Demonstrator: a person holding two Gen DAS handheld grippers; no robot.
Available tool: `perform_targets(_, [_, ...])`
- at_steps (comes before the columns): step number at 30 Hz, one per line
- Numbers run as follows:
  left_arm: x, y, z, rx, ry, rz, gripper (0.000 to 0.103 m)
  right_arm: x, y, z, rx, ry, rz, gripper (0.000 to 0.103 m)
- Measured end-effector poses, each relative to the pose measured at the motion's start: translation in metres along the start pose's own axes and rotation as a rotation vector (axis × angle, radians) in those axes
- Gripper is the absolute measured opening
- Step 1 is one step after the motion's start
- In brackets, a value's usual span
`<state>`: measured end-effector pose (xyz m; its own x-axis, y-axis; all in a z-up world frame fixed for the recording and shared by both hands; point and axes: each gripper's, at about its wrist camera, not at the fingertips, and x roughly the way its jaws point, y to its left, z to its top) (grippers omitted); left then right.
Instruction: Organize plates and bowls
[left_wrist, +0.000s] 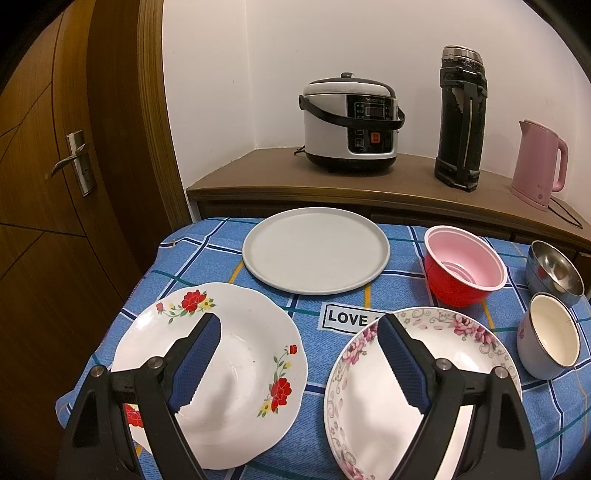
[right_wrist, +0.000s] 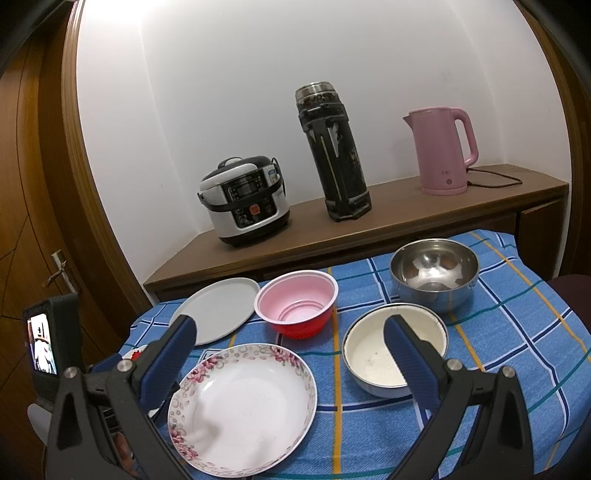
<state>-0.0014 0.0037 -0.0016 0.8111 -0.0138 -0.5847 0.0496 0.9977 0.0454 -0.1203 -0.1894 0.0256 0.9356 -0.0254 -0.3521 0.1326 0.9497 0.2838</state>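
Observation:
On the blue checked tablecloth (left_wrist: 310, 435) lie a white plate with red flowers (left_wrist: 236, 369), a white plate with pink flowers (left_wrist: 369, 398) (right_wrist: 243, 406) and a flat grey plate (left_wrist: 316, 249) (right_wrist: 218, 310). A red bowl with a pink inside (left_wrist: 461, 269) (right_wrist: 297, 308), a steel bowl (left_wrist: 554, 273) (right_wrist: 434, 277) and a white enamel bowl (left_wrist: 550, 336) (right_wrist: 373, 358) stand to the right. My left gripper (left_wrist: 299, 325) is open and empty above the two flowered plates. My right gripper (right_wrist: 290, 328) is open and empty above the pink-flowered plate and the enamel bowl.
A wooden shelf (left_wrist: 369, 184) behind the table holds a rice cooker (left_wrist: 351, 125) (right_wrist: 245, 203), a tall black thermos (left_wrist: 460, 118) (right_wrist: 336, 151) and a pink kettle (left_wrist: 537, 162) (right_wrist: 441, 151). A wooden door (left_wrist: 55, 184) stands at the left.

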Motion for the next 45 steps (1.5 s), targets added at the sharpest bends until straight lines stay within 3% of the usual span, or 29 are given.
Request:
perform_targets(25, [0.004, -0.006, -0.001, 0.019, 0.008, 0.002, 0.088, 0.004, 0.001, -0.001, -0.005, 0.010, 0.016, 0.103])
perform_targets(34, [0.012, -0.007, -0.004, 0.034, 0.037, -0.077, 0.088, 0.013, -0.008, -0.011, -0.014, 0.047, 0.030, 0.102])
perform_targets(40, [0.016, -0.009, -0.007, 0.068, 0.053, -0.135, 0.088, 0.020, -0.009, -0.028, -0.080, 0.139, 0.071, 0.076])
perform_targets(44, [0.021, -0.020, -0.008, 0.123, 0.069, -0.185, 0.056, 0.030, -0.012, -0.044, -0.097, 0.229, 0.109, 0.058])
perform_targets(45, [0.024, -0.021, -0.008, 0.123, 0.085, -0.206, 0.055, 0.032, -0.013, -0.047, -0.092, 0.243, 0.118, 0.055])
